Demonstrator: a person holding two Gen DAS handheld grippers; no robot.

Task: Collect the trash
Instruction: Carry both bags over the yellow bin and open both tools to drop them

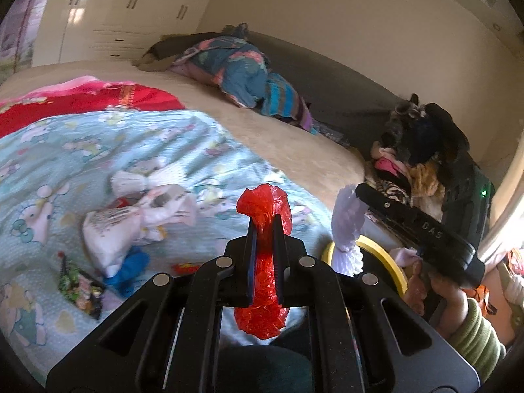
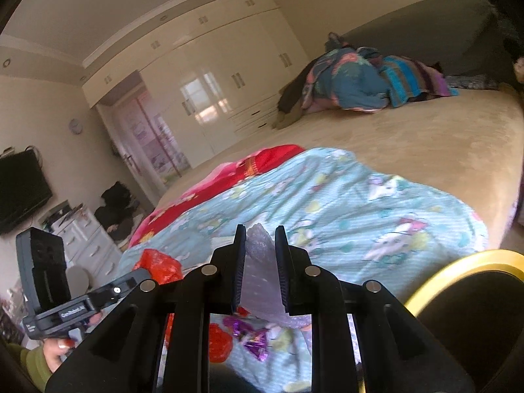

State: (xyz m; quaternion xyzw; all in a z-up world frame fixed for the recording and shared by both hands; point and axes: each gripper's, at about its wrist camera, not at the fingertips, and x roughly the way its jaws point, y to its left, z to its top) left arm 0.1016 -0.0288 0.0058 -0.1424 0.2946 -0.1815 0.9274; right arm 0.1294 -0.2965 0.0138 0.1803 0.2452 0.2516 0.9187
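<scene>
My left gripper (image 1: 264, 226) is shut on a crumpled red plastic bag (image 1: 267, 209) and holds it above the bed. The red bag also shows in the right wrist view (image 2: 160, 263). My right gripper (image 2: 260, 239) is shut on a white foam wrap (image 2: 260, 262), which shows in the left wrist view (image 1: 347, 222) hanging over a yellow-rimmed bin (image 1: 389, 255). The bin's rim (image 2: 458, 265) is at the lower right of the right wrist view. More trash lies on the light blue blanket (image 1: 137, 137): a white bag (image 1: 137, 219), a blue scrap (image 1: 131, 265), a dark wrapper (image 1: 82, 285) and purple wrappers (image 2: 252, 337).
The bed has a beige cover (image 2: 409, 137) with a pile of clothes (image 1: 242, 65) at its far side and a red blanket (image 1: 98, 98). A dark heap of clothes (image 1: 422, 150) lies at the right. Cream wardrobes (image 2: 213, 75) and a TV (image 2: 19, 190) stand behind.
</scene>
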